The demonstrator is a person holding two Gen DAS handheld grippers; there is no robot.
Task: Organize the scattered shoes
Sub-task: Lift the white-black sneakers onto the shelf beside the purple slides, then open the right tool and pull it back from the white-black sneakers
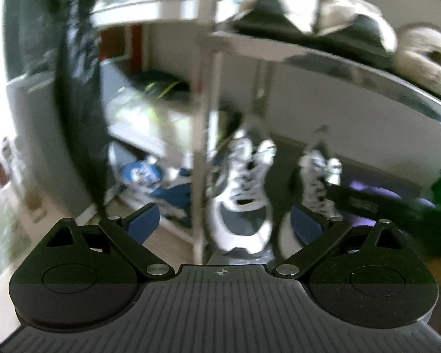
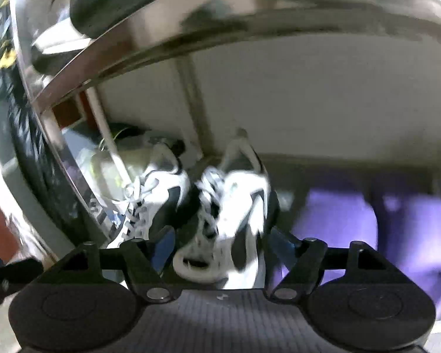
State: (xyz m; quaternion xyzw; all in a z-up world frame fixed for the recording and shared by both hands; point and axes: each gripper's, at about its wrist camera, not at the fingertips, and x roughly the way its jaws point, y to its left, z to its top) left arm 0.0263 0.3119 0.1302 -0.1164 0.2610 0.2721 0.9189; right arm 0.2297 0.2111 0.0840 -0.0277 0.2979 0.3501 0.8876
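Two white-and-black sneakers stand side by side on the lower shelf of a metal shoe rack. In the left wrist view the left sneaker is straight ahead of my open, empty left gripper, and the right sneaker is beside it. In the right wrist view my right gripper is wide open with the right sneaker's toe between its blue pads; they do not press it. The left sneaker sits just to its left. The right gripper's dark body shows at the right of the left wrist view.
Grey-and-black shoes and beige slippers sit on the upper shelf. A vertical rack post stands just left of the sneakers. Blue shoes and a green-black shoe lie in the left section. Purple shoes sit right of the sneakers.
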